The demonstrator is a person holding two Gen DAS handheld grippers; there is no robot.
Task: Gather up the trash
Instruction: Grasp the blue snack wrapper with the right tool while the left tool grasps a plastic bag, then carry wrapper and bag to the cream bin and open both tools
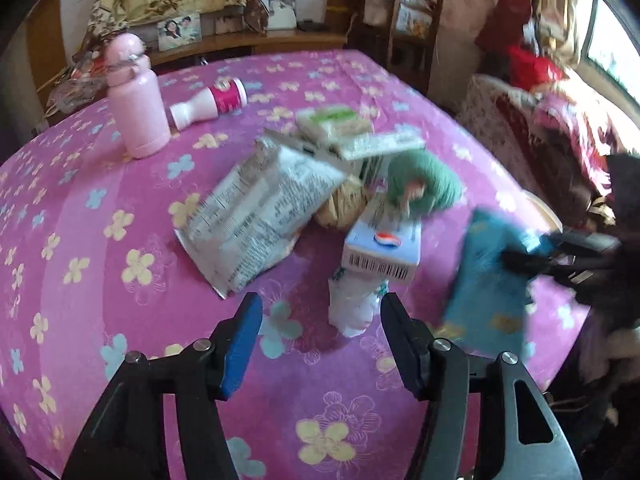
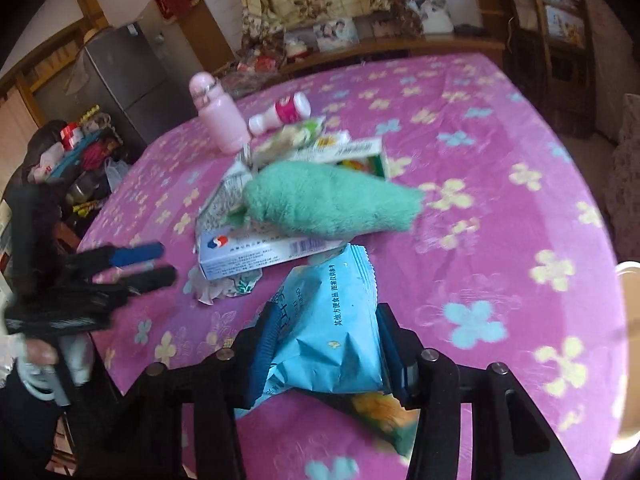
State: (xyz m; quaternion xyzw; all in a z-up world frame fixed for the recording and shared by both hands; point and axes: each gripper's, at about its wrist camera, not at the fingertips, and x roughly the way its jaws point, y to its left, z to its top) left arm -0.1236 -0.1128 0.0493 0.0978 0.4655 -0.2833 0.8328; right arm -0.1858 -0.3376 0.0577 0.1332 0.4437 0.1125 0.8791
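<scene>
Pink cloth printed with pale flowers covers the round worktop [image 1: 100, 248], and a cluttered room with a grey fridge [image 2: 120, 76] and hanging floral fabric lies behind it. Near the middle sits a loose heap: a white printed wrapper [image 1: 256, 216], a white carton with a barcode [image 1: 382, 248], a crumpled white packet [image 1: 352, 304], a green plush toy [image 2: 328, 200] and some small boxes; a pink flask [image 1: 138, 96] stands further back beside a toppled white bottle with a magenta label [image 1: 212, 104].

The right gripper [image 2: 326, 344] has its jaws clamped on a light blue snack bag [image 2: 332, 320], which is lifted at the near edge of the heap, its far tip close to the carton. The bag is thin, creased foil with a zigzag sealed end, printed in dark characters, with a yellow-green patch low down (it looks empty or nearly so, hence light and floppy).

The step in hand appears to be carrying this bag off to wherever trash is gathered; no bin shows in either view. A firm pinch across the crumpled middle should keep the slippery film from sliding out, and a clean lift away from the carton avoids dragging the pile.

The left gripper [image 1: 320, 320] hovers with jaws apart and nothing between them, pointed at the crumpled packet, a sensible next pick, approached from above.
</scene>
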